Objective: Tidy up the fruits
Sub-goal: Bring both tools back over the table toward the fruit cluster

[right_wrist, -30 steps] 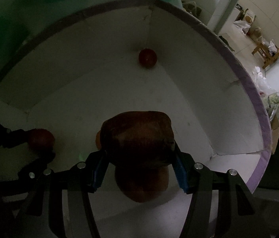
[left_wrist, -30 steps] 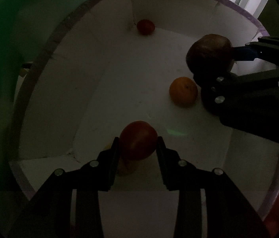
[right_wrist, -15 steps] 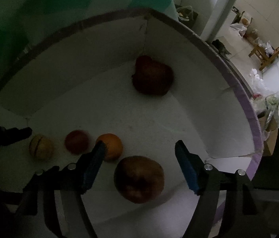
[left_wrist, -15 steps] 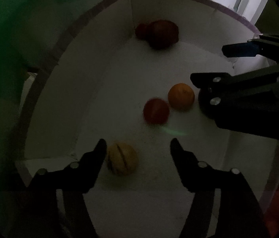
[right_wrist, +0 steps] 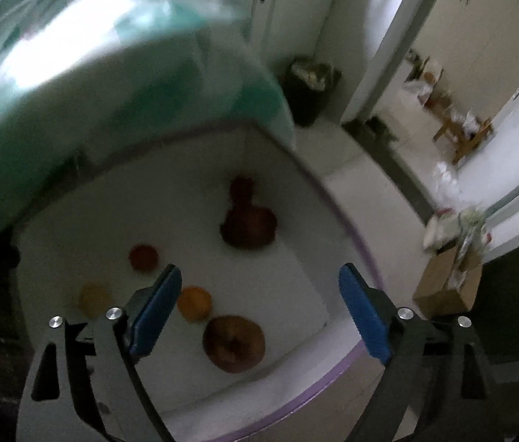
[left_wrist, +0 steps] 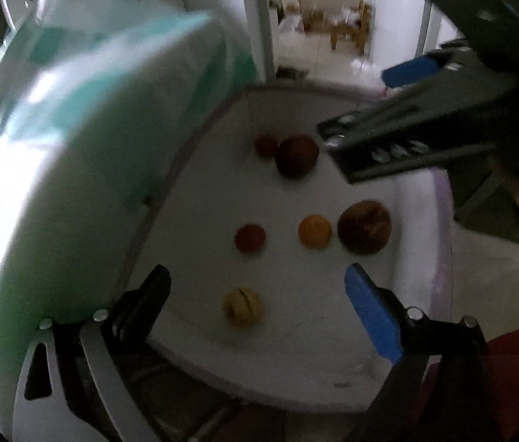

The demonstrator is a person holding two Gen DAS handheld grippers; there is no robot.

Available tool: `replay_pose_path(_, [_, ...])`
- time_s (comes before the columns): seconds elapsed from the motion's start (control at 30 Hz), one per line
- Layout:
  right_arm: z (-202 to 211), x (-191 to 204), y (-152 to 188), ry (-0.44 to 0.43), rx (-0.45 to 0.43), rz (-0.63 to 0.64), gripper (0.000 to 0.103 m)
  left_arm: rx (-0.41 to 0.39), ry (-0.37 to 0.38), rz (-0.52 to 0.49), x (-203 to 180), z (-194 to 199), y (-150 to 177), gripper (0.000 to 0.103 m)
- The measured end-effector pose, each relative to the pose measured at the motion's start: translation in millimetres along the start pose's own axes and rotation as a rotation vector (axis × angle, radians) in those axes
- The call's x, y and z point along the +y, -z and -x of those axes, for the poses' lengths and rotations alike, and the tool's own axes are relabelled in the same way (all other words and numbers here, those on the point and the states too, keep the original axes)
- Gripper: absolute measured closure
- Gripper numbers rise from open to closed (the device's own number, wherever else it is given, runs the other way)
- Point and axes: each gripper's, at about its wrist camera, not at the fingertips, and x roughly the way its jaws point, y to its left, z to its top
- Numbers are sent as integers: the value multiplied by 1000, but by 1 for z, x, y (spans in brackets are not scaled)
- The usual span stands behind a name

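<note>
A white box (left_wrist: 439, 221) with a purple rim holds several fruits. In the left wrist view a yellow split fruit (left_wrist: 242, 306), a red fruit (left_wrist: 250, 237), an orange (left_wrist: 314, 231) and a large brown fruit (left_wrist: 364, 227) lie near; a dark red fruit (left_wrist: 297, 155) and a small red one (left_wrist: 265, 145) lie at the far corner. My left gripper (left_wrist: 257, 294) is open and empty above the box. My right gripper (right_wrist: 259, 302) is open and empty, above the brown fruit (right_wrist: 233, 342) and the orange (right_wrist: 193, 302).
A green and white plastic-covered surface (left_wrist: 75, 147) stands along the box's left side. Beyond the box is a tiled floor with a dark bin (right_wrist: 311, 88), a cardboard box (right_wrist: 447, 287) and a wooden stool (right_wrist: 462, 136).
Both grippers opened and let go of their fruits, which now lie in the box. Both grippers have since lifted up and back out of the box.
</note>
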Motion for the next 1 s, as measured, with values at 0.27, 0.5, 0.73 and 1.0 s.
replay_pose_path(0.27, [71, 40, -35, -4, -172, 66, 16, -175, -97, 43, 28, 78, 11, 2])
replay_pose_path(0.5, [111, 120, -64, -135, -275, 155, 16, -350, -305, 322, 126, 155, 53, 2])
replay_pose_path(0.73, [103, 243, -73, -300, -221, 352, 16, -330, -464, 677, 266, 197, 121, 2])
replay_pose_path(1.0, [100, 357, -107, -433, -220, 457, 16, -218, -525, 1005, 415, 212, 182, 2])
